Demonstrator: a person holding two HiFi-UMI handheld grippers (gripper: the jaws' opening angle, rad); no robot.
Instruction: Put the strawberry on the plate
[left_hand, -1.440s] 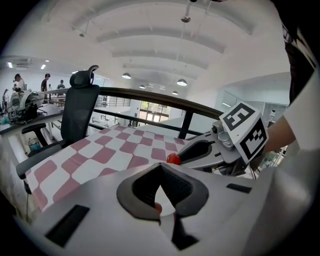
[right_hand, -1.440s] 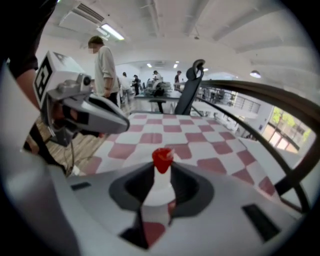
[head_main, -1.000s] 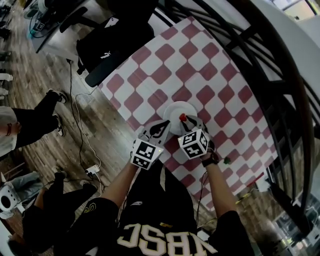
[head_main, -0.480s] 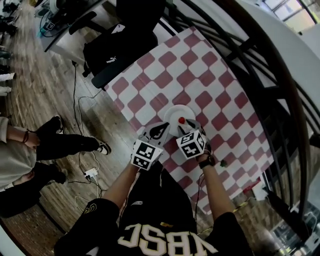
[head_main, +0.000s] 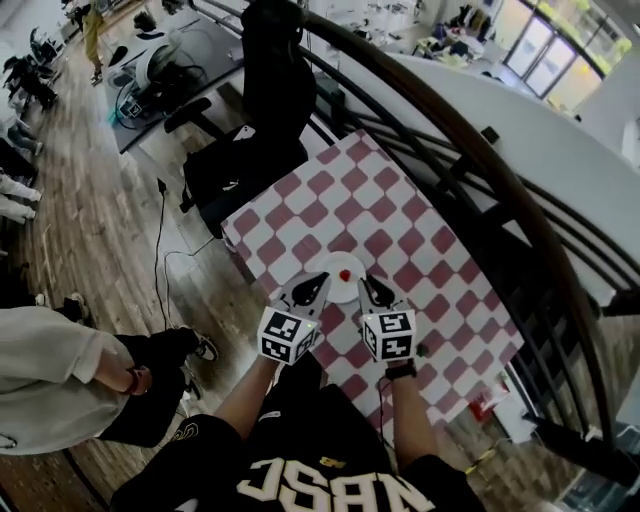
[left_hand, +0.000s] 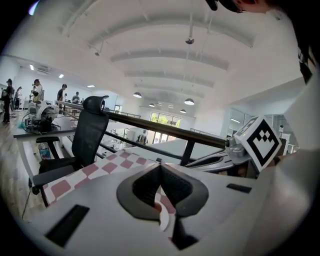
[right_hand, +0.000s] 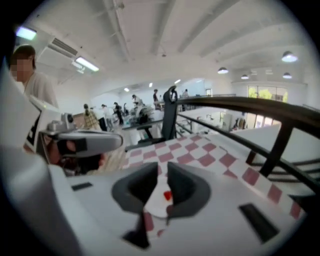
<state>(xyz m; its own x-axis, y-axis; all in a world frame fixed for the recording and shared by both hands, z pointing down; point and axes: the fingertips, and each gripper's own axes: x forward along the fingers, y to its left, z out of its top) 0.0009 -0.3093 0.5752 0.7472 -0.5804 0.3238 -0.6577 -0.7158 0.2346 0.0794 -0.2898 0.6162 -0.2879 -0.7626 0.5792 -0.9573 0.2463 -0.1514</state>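
Observation:
The red strawberry (head_main: 344, 274) lies on the small white plate (head_main: 330, 288), near the front edge of the red-and-white checked table (head_main: 400, 230). My right gripper (head_main: 374, 290) hovers just behind the plate. Its jaws are closing, with a narrow gap still between them and nothing in it. In the right gripper view the strawberry (right_hand: 168, 196) shows beyond the gripper (right_hand: 163, 169), lying free on the plate (right_hand: 156, 207). My left gripper (head_main: 312, 288) hangs at the plate's left edge, shut and empty, and its tips meet in the left gripper view (left_hand: 160, 165).
A black office chair (head_main: 262, 110) stands at the table's far left corner. A dark curved railing (head_main: 470, 160) runs along the table's far and right sides. A person in a grey top (head_main: 60, 370) is on the wooden floor at left, near a cable (head_main: 160, 250).
The right gripper has let go of the strawberry and drawn back from it, leaving it on the plate. Both grippers have pulled back toward me, and the head view now takes in more of the room.

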